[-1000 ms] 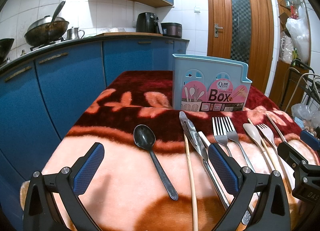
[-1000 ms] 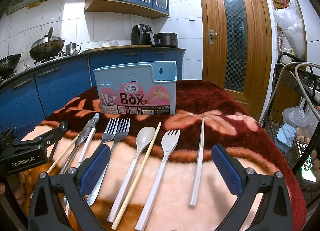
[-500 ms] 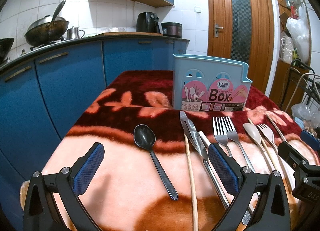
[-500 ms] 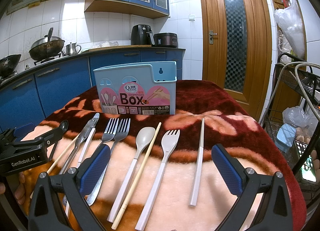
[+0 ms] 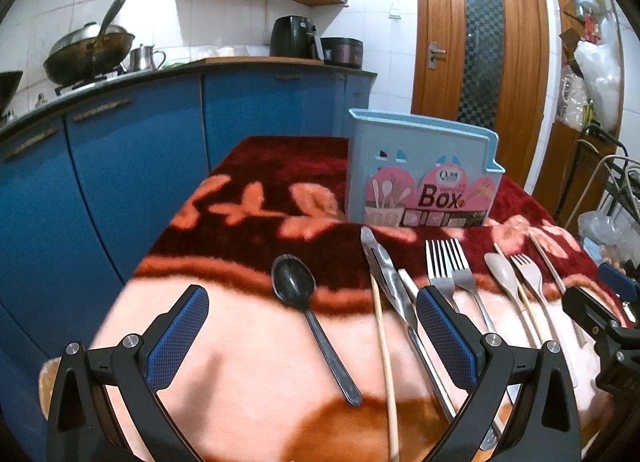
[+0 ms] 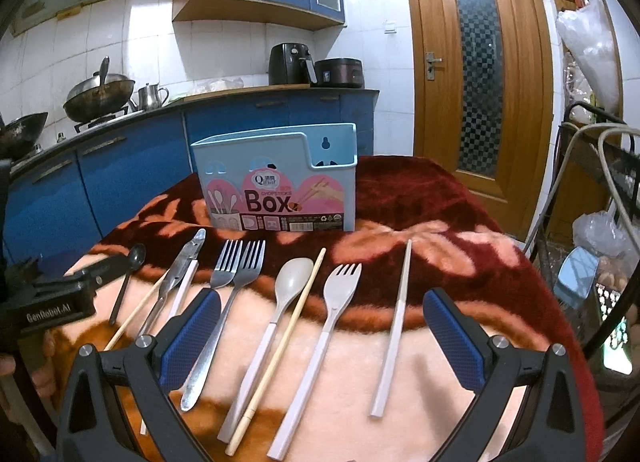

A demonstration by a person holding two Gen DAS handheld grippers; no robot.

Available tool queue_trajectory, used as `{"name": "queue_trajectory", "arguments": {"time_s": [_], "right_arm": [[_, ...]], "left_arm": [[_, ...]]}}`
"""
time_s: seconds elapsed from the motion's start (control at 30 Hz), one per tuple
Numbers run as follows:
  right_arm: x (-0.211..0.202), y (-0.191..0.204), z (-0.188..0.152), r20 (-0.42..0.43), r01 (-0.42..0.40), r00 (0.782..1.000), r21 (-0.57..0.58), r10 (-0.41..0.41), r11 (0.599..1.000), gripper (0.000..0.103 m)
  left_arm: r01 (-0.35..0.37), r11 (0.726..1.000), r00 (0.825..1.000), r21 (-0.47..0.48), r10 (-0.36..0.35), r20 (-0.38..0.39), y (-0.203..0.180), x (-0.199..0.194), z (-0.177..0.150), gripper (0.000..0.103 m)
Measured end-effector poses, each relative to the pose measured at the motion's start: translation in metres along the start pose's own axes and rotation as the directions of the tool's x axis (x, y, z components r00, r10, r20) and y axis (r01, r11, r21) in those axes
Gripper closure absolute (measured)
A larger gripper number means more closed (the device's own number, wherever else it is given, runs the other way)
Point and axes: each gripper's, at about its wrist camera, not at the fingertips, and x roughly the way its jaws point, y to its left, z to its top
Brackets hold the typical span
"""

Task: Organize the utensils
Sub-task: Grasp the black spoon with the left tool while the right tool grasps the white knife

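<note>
- While hovering above the blanket-covered surface, left tool: jaws wide, empty.
- Right tool: jaws wide, empty.
- Utensils: in a row before the blue box.

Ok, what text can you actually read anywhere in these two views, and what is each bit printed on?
"Box" on the pink label of the blue utensil holder.
"CHOPSTICKS" in small letters just above it on that label.
"Q" logo at the label's top; the characters beside it are too small to read.
"GenRobot.AI" on the left claw body, seen from the right wrist.
The barcode strip and icons along the label's bottom are too small to read.
</note>
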Motion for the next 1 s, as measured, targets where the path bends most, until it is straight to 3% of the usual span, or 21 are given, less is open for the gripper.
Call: {"name": "queue_trajectory", "arguments": {"time_s": [0.17,0.33,0.5,0.67,0.77,0.93,1.0], "right_arm": [[0.004,-0.013,0.018,-0.063,0.002,0.998,-0.004,-0.002,1.0,0.0],[0.013,-0.027,0.035,-0.151,0.014,0.988,-0.025,-0.018,1.0,0.0],[0.025,-0.033,0.044,-0.253,0.005,0.967,-0.055,-0.019,0.998,0.0],[0.044,-0.038,0.046,-0.351,-0.004,0.936,-0.05,-0.014,0.999,0.001],[0.056,-0.044,0.046,-0.407,0.002,0.913,-0.025,-0.012,1.0,0.007],[0.077,-0.057,0.044,-0.509,0.001,0.861,0.016,0.007,1.0,0.023],[0.082,-0.06,0.044,-0.538,-0.007,0.843,0.037,0.026,0.999,0.027]], "left_arm": [[0.002,0.999,0.999,0.036,0.0,-0.044,0.002,0.003,0.021,0.0],[0.046,0.999,0.98,0.026,-0.04,-0.197,0.008,0.023,0.035,0.0],[0.062,0.996,0.944,0.058,-0.04,-0.327,0.005,0.042,0.034,0.001],[0.083,0.994,0.903,0.065,-0.047,-0.427,0.002,0.061,0.032,0.012],[0.1,0.994,0.872,0.04,-0.068,-0.484,0.005,0.075,0.036,0.017],[0.097,0.995,0.813,0.0,-0.079,-0.576,0.014,0.101,0.04,0.042],[0.102,0.995,0.797,-0.006,-0.085,-0.598,0.016,0.107,0.039,0.045]]}}
